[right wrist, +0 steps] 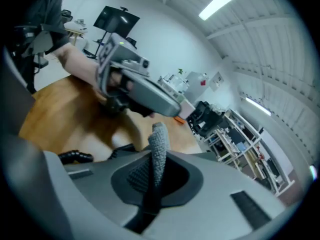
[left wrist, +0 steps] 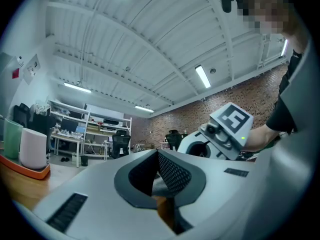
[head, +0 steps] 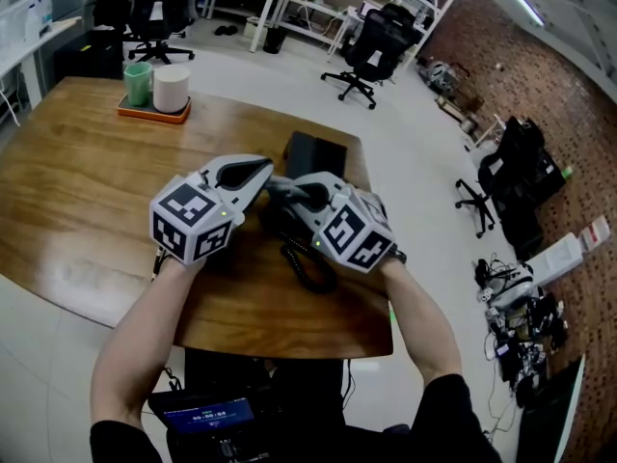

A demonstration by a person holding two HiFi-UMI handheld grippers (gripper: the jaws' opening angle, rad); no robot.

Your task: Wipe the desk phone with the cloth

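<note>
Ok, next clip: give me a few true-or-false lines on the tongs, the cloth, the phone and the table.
1. The right tongs are shut on a grey cloth. True.
2. The left tongs are spread wide apart. False: they are shut.
3. The desk phone is white. False: it is black, with a coiled cord.
4. An orange tray with a green cup and a white container stands at the far side of the wooden table. True.

Black desk phone (head: 314, 150), grey cloth (right wrist: 159, 149)
</note>
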